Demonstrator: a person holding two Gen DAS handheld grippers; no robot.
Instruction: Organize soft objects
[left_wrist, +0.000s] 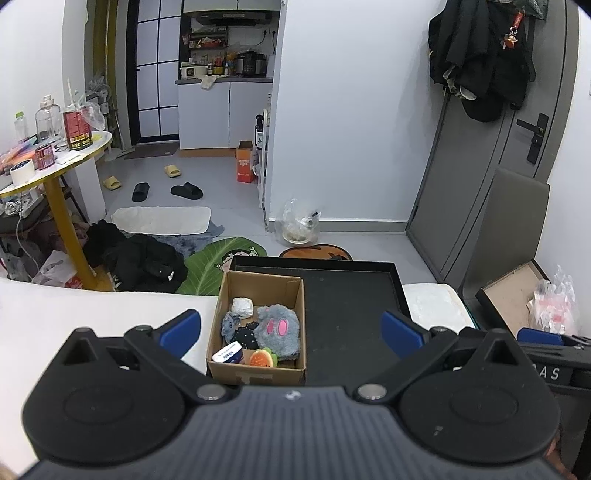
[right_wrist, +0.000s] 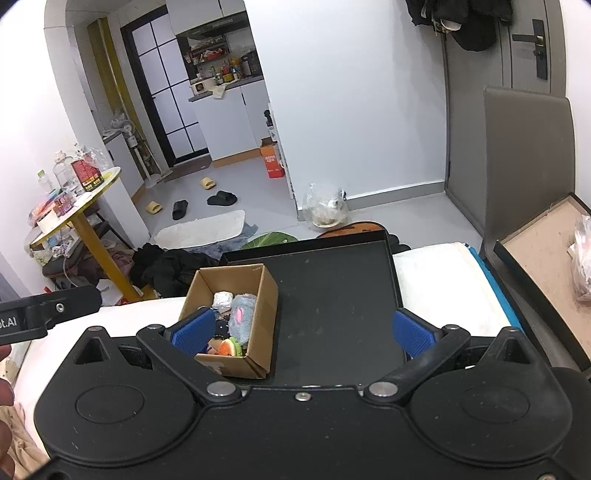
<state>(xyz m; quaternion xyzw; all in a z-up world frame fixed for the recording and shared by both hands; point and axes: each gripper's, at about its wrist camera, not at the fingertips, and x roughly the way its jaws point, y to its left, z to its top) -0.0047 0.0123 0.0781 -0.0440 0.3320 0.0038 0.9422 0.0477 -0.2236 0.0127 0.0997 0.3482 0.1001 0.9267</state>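
"AS" on right claw (left_wrist: 546, 373)

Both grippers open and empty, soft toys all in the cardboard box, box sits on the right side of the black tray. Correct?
Not quite. The cardboard box sits on the left side of the black tray, not the right; the left wrist view shows it. The rest holds: the left gripper and right gripper are open and empty, and the soft toys are in the box.

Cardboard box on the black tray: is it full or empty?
Partly filled. The cardboard box holds a grey plush, a burger toy and other small soft items; its inner walls show above them.
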